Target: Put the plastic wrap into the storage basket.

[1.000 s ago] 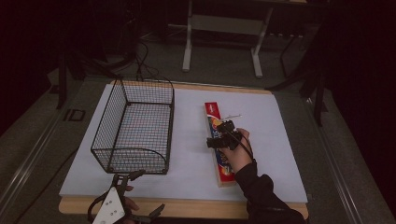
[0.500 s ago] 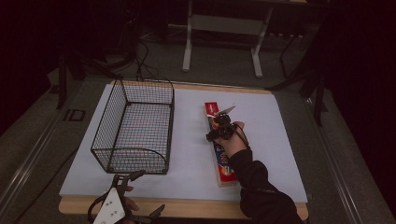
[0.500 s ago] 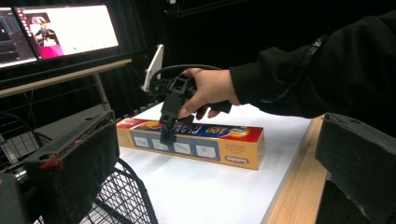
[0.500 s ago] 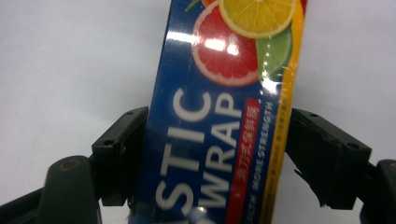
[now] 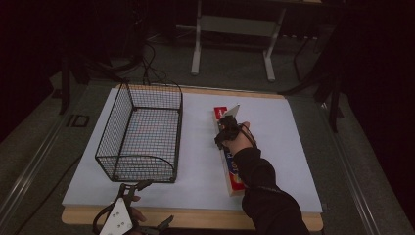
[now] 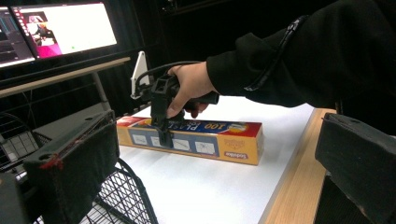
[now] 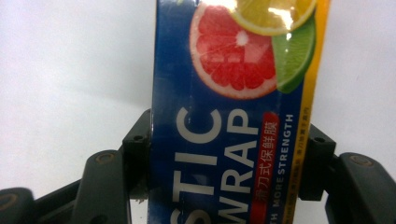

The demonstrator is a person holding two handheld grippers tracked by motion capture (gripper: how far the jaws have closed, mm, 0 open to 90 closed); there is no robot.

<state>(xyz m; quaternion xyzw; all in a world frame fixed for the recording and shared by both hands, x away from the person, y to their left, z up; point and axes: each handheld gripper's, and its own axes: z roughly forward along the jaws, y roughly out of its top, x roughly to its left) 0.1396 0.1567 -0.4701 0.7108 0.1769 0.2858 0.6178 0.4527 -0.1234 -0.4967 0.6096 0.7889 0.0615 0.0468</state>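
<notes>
The box (image 5: 229,155) is a long, narrow carton of plastic wrap, and it lies flat on the white sheet (image 5: 293,147), right of the basket (image 5: 142,134) and apart from it, with its length running from the near edge of the table toward the far one. Its top is dark blue with big white letters and a picture of a cut grapefruit, a lemon slice and a lime; one long side is yellow-orange with small drawings, and the far end is red. The right gripper (image 5: 226,128) comes down on the far half of the box (image 7: 233,116); its jaws have just been closing, and now the two pads press the long sides of the carton, so it has the box in its grip while the box rests on the sheet. The left gripper (image 5: 132,203) is at the near table edge, just in front of the basket, and its jaws stand wide with nothing between them. The basket is of black wire, with nothing in it. The white sheet covers almost all the wooden table (image 5: 195,215), only a light wood strip shows at the near edge. The room is dark, with a grey floor, cables, a metal stand (image 5: 232,36) behind the table and a lit screen (image 6: 60,30)
</notes>
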